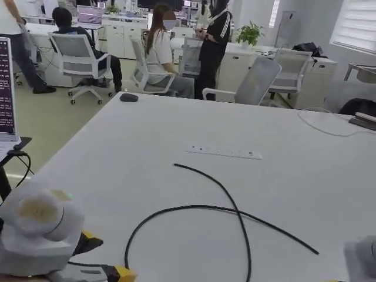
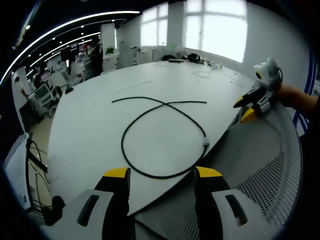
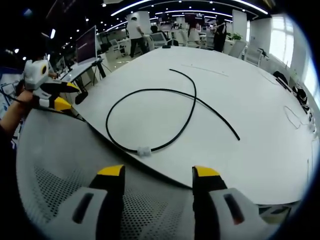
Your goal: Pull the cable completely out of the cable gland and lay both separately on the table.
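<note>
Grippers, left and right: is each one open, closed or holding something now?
Left gripper: open, holding nothing.
Right gripper: open, holding nothing.

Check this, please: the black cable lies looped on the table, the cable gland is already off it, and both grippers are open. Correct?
No: the cable gland still sits on the black cable, as the right gripper view shows. The rest holds.

A wide white table (image 1: 147, 135) stands in an open office. Behind it are grey chairs (image 1: 258, 82), white desks (image 1: 123, 35) and a green plant (image 1: 249, 32). Blinds cover the window (image 1: 355, 26) at the right. The floor (image 1: 53, 117) seems pale green. Light strips (image 2: 120, 12) run along the ceiling.
</note>
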The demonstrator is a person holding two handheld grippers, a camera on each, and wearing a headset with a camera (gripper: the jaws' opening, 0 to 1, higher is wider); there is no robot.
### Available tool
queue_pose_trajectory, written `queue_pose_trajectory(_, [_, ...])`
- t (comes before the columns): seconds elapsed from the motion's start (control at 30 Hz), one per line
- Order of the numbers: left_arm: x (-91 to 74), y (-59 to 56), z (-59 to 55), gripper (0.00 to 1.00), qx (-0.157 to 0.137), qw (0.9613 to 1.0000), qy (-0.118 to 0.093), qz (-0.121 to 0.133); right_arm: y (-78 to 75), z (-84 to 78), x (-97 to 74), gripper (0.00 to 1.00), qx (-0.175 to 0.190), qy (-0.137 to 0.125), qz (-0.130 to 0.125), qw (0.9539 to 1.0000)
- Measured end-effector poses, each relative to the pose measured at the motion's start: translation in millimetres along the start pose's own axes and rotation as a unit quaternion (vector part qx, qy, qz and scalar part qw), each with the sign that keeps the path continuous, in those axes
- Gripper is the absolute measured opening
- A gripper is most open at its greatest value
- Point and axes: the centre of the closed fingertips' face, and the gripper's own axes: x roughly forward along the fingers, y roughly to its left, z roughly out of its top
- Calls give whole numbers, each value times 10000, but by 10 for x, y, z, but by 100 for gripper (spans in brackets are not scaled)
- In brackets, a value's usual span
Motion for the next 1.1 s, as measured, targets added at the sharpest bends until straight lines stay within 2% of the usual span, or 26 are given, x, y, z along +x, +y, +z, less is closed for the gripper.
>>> queue_pose_trajectory(0.1, [51,-112,193,52,385,9991,37,-150,9,6,0,55,-11,-26,15,10000])
queue_pose_trajectory(0.13, [82,-163,247,51,372,9990,2,-261,11,8,0,55,-18,-33,19,10000])
queue_pose_trajectory(0.2, [177,-322,372,50,383,9972,-62,-644,13,8,1,54,-22,-37,32,10000])
queue_pose_trajectory(0.27, [291,-473,452,48,459,9938,-18,-1011,12,9,1,53,-32,-36,34,10000])
queue_pose_trajectory(0.33, [399,-586,482,46,680,9889,154,-1312,14,10,3,53,-48,-38,46,10000])
queue_pose_trajectory(0.43, [557,-692,525,45,974,9808,386,-1644,17,14,2,53,-72,-49,61,9999])
queue_pose_trajectory(0.5, [648,-715,528,44,1205,9758,547,-1739,21,14,2,52,-81,-48,72,9999])
queue_pose_trajectory(0.57, [755,-735,499,42,1525,9682,786,-1822,25,13,5,52,-86,-43,93,9999])
queue_pose_trajectory(0.67, [898,-831,472,42,1655,9594,983,-2061,24,13,6,51,-87,-42,94,9999])
queue_pose_trajectory(0.77, [1080,-910,370,40,1996,9454,1299,-2224,22,17,7,51,-88,-48,85,9999])
queue_pose_trajectory(0.8, [1130,-931,348,40,2020,9440,1343,-2236,20,17,7,50,-85,-45,85,9999])
queue_pose_trajectory(0.83, [1218,-966,342,41,2022,9444,1310,-2240,28,10,9,50,-93,-22,117,9999])
queue_pose_trajectory(0.87, [1264,-1001,323,42,2017,9424,1339,-2307,39,0,11,50,-85,14,156,9998])
queue_pose_trajectory(0.9, [1298,-1046,282,41,1974,9389,1435,-2425,36,-1,14,50,-69,22,153,9999])
queue_pose_trajectory(0.93, [1334,-1094,203,39,1951,9325,1653,-2550,33,-3,14,50,-63,29,146,9999])
queue_pose_trajectory(1.03, [1492,-1224,136,34,1851,9279,1743,-2727,29,-8,11,49,-51,29,136,9999])
queue_pose_trajectory(1.1, [1595,-1295,52,35,1822,9232,1917,-2788,32,-15,13,49,-47,51,146,9999])
